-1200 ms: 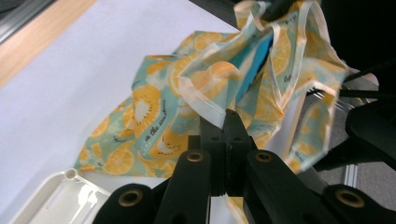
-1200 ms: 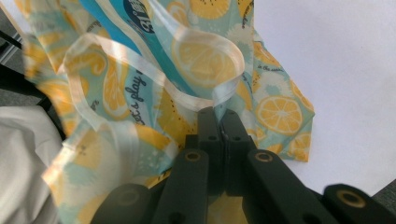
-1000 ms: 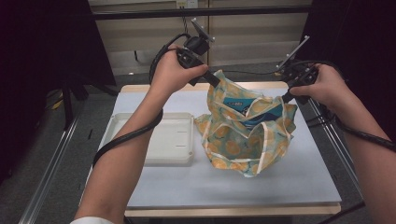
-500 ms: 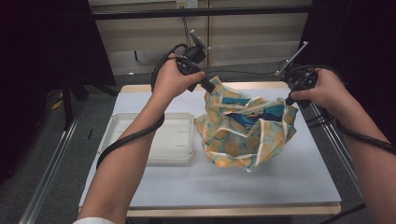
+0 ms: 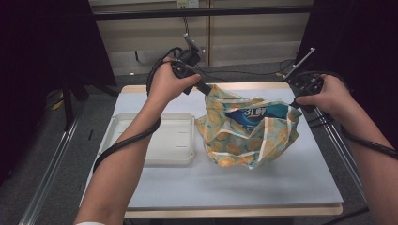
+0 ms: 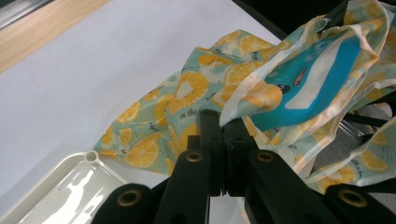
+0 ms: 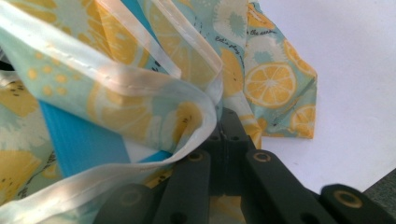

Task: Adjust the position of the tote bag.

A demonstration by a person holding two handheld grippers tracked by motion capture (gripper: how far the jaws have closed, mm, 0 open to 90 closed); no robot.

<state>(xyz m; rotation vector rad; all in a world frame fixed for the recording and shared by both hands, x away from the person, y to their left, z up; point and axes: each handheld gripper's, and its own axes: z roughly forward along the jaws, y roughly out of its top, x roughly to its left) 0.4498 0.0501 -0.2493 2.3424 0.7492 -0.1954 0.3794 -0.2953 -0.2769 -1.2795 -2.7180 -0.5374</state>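
A plastic bag point(image 5: 244, 140) printed with yellow citrus slices on pale green hangs stretched between both grippers over the white table, its bottom resting on the surface. Inside lies a blue packet point(image 5: 256, 114) with white lettering. My left gripper point(image 5: 206, 90) is shut on the bag's left rim; in the left gripper view the jaws pinch the bag's edge point(image 6: 233, 116) beside the blue packet point(image 6: 308, 84). My right gripper point(image 5: 295, 104) is shut on the right rim, where the bag's white-bordered edge point(image 7: 205, 116) folds into the closed jaws.
A shallow white tray point(image 5: 155, 138) lies on the table left of the bag, its corner point(image 6: 70, 177) near my left gripper. The table's wooden back edge point(image 5: 253, 86) runs behind the bag. Black cables trail from both grippers. Dark cloth hangs at both sides.
Both hands have spread apart and lowered slightly, pulling the bag's mouth wider and flatter, so the blue packet inside shows more.
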